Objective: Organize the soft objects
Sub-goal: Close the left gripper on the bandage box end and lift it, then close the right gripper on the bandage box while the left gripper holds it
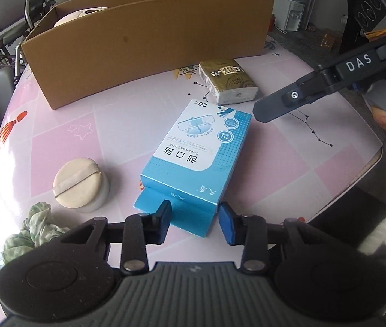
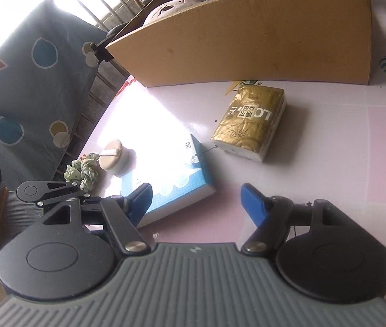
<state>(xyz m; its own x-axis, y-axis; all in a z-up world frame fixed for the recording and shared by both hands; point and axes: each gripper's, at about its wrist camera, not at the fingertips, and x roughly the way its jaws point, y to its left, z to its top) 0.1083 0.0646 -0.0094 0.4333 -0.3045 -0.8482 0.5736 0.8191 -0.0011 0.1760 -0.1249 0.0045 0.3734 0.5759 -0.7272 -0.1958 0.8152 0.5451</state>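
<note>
The blue bandage box (image 1: 193, 158) lies flat mid-table, its near flap between the left gripper's (image 1: 194, 218) parted, untouching pads. Far of it rests a gold tissue pack (image 2: 250, 124), then the cardboard box (image 1: 149, 46). The right gripper (image 2: 195, 204) hovers wide, holding nothing. A powder puff (image 1: 80, 184) and green scrunchie (image 1: 39, 224) sit left.

Paper, card, cloth and plastic on a smooth, lightly glossy bench (image 1: 127, 114).

The far carton (image 1: 149, 46) is matt brown corrugated card; the blue box (image 1: 193, 147) is smooth printed card with slight sheen; the tissue pack (image 2: 250, 122) wears shiny gold film; the powder puff (image 1: 77, 182) looks soft and matt; the near-left scrunchie (image 1: 39, 226) is crinkled cloth.
</note>
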